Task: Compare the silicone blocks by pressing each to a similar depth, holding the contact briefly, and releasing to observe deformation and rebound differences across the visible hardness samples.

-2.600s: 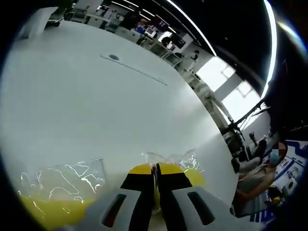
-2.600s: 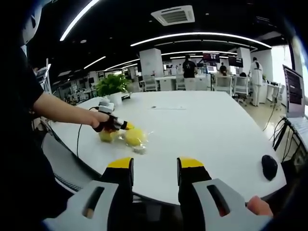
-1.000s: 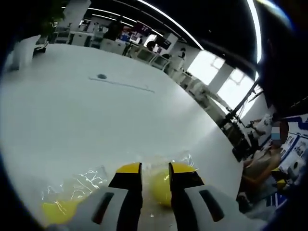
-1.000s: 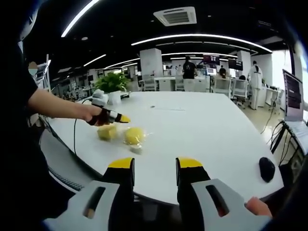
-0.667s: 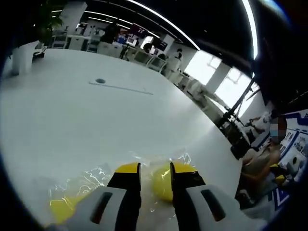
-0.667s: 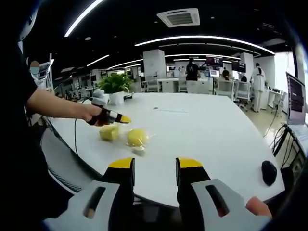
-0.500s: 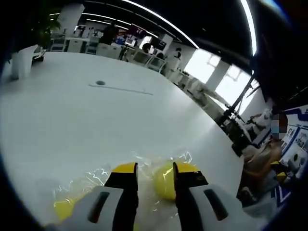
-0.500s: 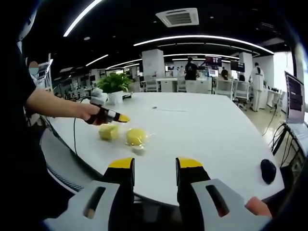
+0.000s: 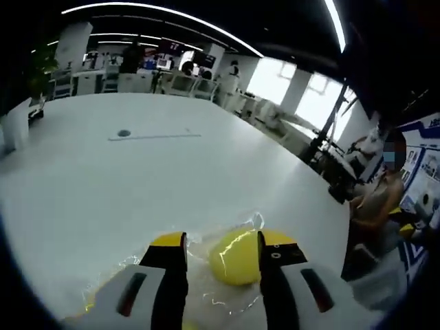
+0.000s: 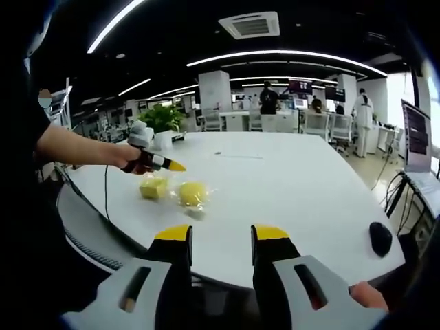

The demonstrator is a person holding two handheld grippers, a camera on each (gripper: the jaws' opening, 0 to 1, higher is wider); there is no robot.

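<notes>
The left gripper [image 9: 220, 242] hovers with jaws apart just above the round yellow block [image 9: 236, 256], off the sample, likely to watch rebound; the square block [image 10: 153, 187] sits beside it on the surface [image 10: 289, 185]; the right gripper [image 10: 220, 237] waits well back, jaws apart and empty.

Two yellow silicone blocks [image 10: 153, 187] [image 10: 193, 194], one potted plant [image 10: 163, 122], one computer mouse [image 10: 379, 238].

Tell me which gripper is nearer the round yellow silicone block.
Left. The left gripper hovers just above the round yellow silicone block, jaws open with the block showing between them. The right gripper stays back at the table's near edge, well clear of it.
</notes>
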